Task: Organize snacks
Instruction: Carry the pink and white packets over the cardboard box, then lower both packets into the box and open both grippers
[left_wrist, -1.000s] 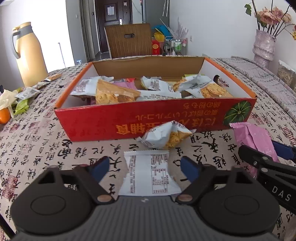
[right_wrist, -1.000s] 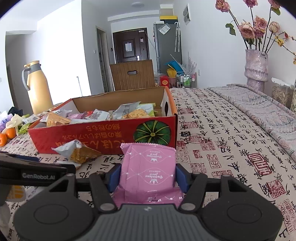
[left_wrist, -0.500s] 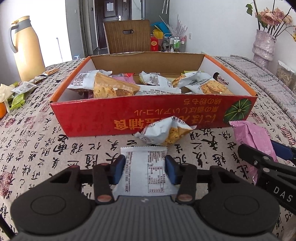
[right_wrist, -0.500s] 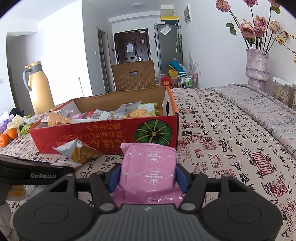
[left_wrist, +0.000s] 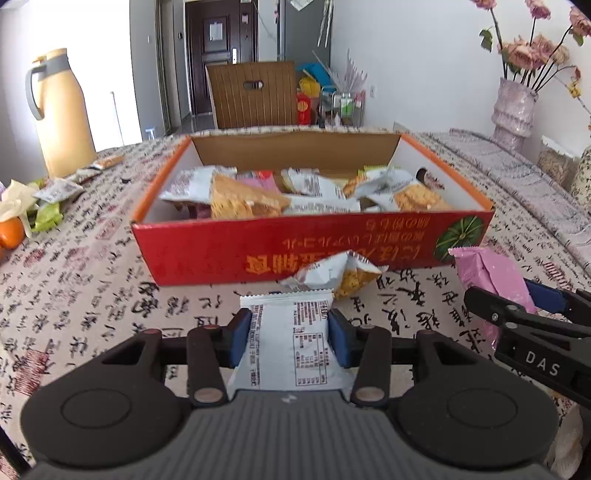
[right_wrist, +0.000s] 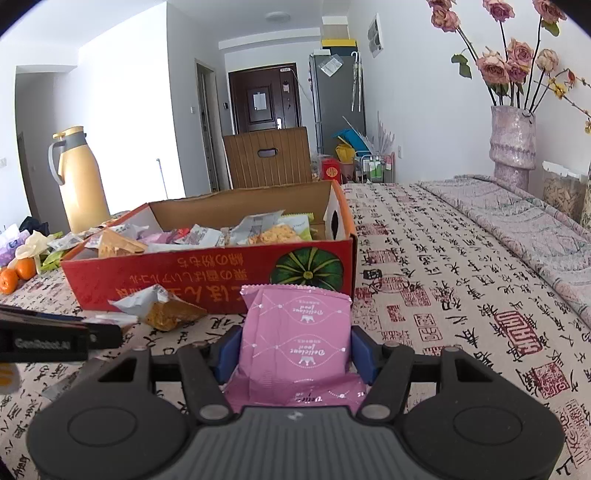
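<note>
A red cardboard box (left_wrist: 229, 254) (right_wrist: 207, 275) holding several snack packets stands on the table. My left gripper (left_wrist: 290, 334) is shut on a white snack packet (left_wrist: 291, 347), held above the table in front of the box. My right gripper (right_wrist: 295, 349) is shut on a pink snack packet (right_wrist: 295, 332), held near the box's right front corner; the packet also shows in the left wrist view (left_wrist: 491, 277). A white and orange packet (left_wrist: 338, 273) (right_wrist: 162, 308) lies on the table against the box's front wall.
A yellow thermos jug (left_wrist: 62, 114) (right_wrist: 79, 177) stands far left, with loose packets (left_wrist: 55, 192) and oranges (right_wrist: 16, 273) near it. A vase of pink roses (right_wrist: 513, 144) stands far right. A brown chair back (left_wrist: 255, 96) is behind the box.
My left gripper closed on the white packet and lifted it off the table. My right gripper kept hold of the pink packet and rose slightly.
</note>
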